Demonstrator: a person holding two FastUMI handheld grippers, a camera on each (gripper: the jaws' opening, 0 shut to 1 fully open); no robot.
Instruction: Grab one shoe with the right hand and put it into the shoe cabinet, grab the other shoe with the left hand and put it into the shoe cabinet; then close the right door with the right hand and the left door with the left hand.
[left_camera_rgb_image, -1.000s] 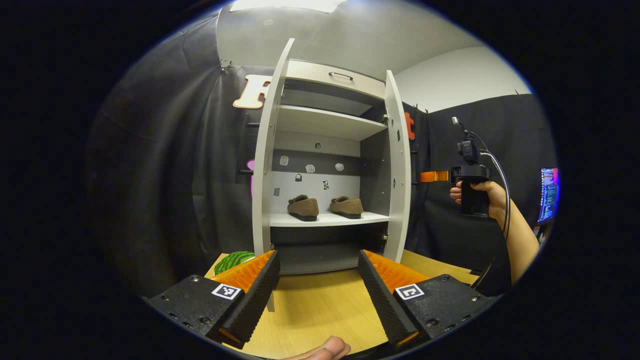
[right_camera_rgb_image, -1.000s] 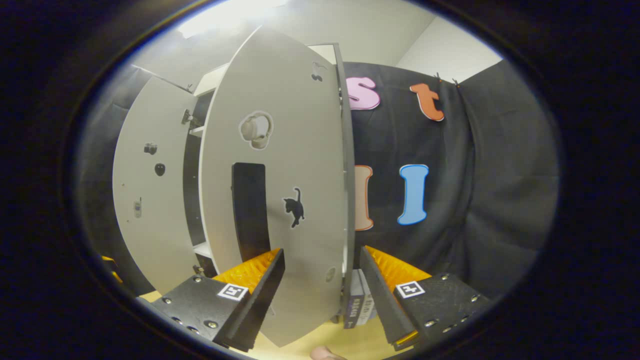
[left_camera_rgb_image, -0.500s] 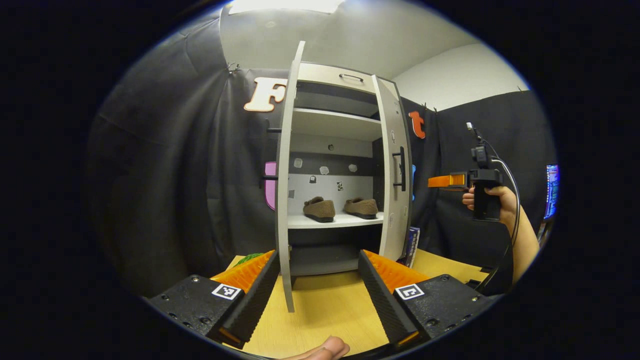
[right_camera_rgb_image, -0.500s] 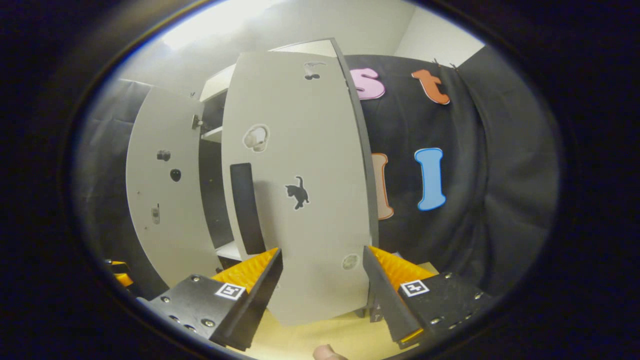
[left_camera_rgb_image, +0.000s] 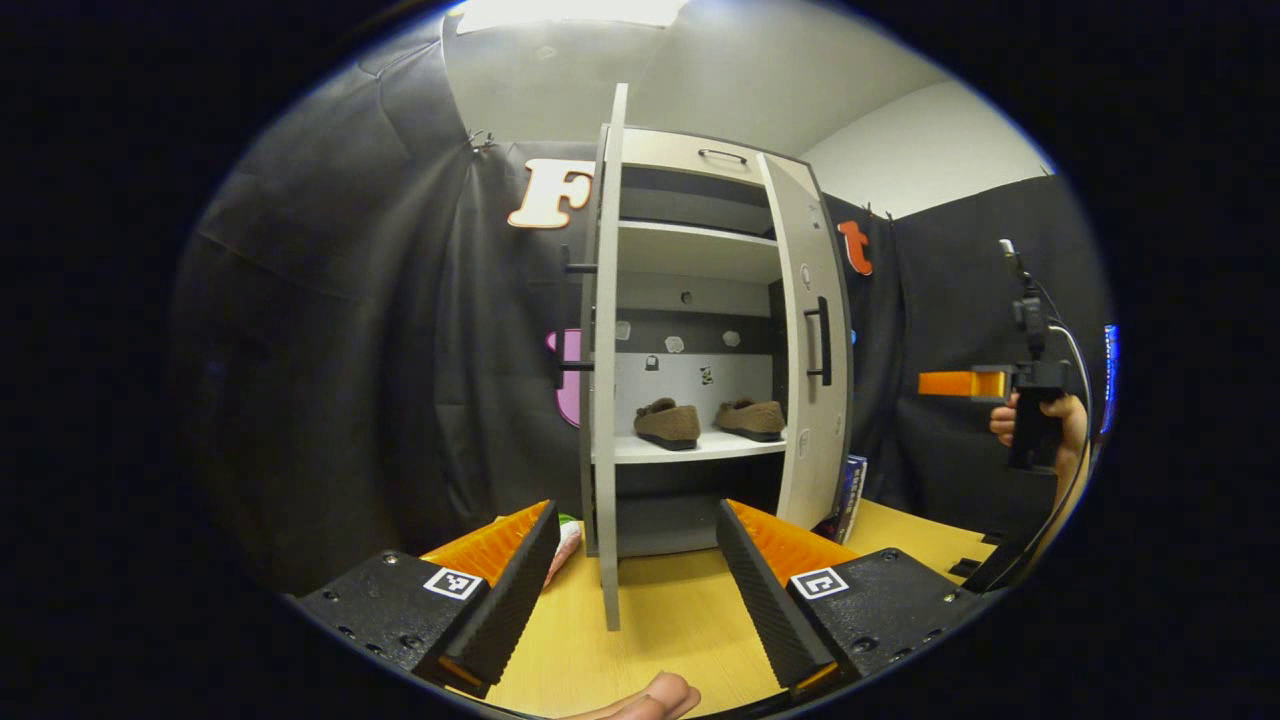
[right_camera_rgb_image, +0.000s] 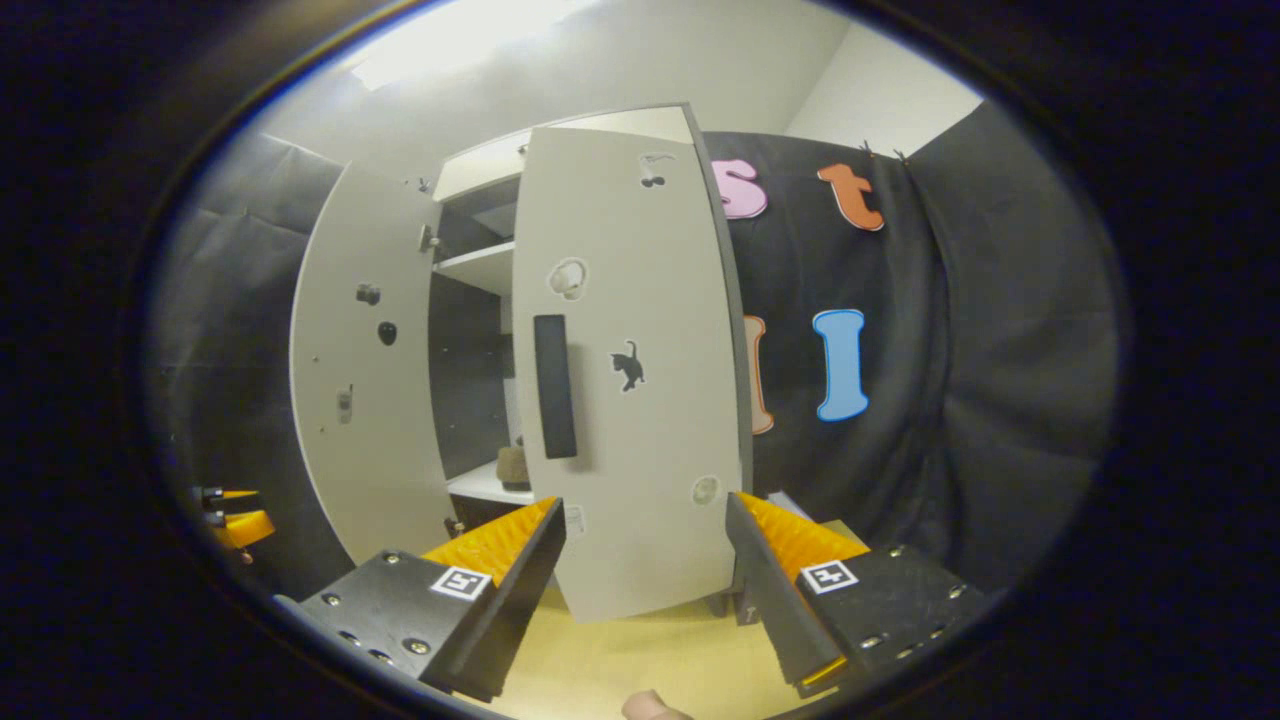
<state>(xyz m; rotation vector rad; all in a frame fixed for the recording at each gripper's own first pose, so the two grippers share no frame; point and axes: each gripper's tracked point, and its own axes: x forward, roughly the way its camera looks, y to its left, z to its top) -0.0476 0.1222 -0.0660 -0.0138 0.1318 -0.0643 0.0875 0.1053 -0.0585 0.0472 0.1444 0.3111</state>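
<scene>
Two brown shoes sit on a shelf inside the cabinet; two doors ajar; both claws spread, empty.

Two fuzzy brown slippers are sitting side by side on the lower shelf of a tall pale-grey wooden shoe cabinet. Its left door is standing wide open; its black-handled right door is hanging partly closed.
</scene>
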